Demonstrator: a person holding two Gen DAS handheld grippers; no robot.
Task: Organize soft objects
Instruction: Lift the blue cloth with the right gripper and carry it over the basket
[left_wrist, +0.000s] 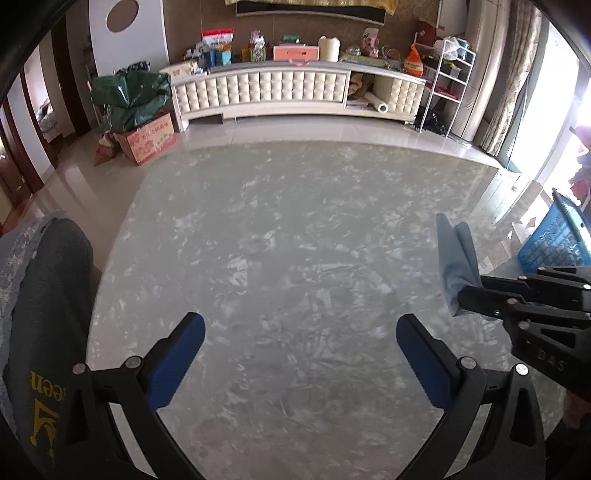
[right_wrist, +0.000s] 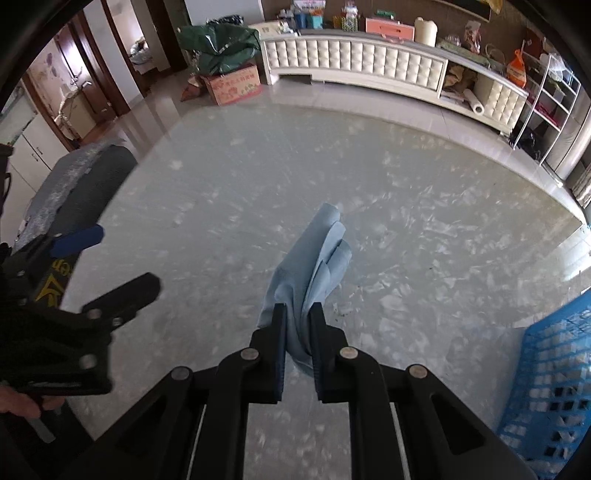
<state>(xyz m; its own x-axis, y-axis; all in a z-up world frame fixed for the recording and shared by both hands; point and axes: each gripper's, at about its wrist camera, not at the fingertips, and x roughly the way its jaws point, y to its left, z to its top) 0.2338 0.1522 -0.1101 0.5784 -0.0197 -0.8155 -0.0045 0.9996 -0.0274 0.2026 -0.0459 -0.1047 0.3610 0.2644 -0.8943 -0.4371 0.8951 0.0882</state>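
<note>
The right tool (right_wrist: 297, 325) is clamped on a light blue cloth (right_wrist: 314, 266) above the grey table (right_wrist: 406, 229); the left tool (left_wrist: 300, 334) stands apart, empty, at nine o'clock; a blue basket (right_wrist: 546, 376) sits at four o'clock.

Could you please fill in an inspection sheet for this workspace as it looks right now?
Surface: grey marbled tabletop, glossy, mostly bare.
Job's things: light blue cloth hanging bunched from the right gripper; blue plastic basket at the table's right edge; dark grey garment with yellow lettering at the left edge.
Clutter: nothing seen on the table.
Grippers: right gripper, jaws shut on the cloth; left gripper, jaws wide open, nothing between them.
Cables: nothing seen.
Surroundings: tiled floor, white padded cabinet loaded with boxes and bags, cardboard box under a green bag, white wire rack.
</note>
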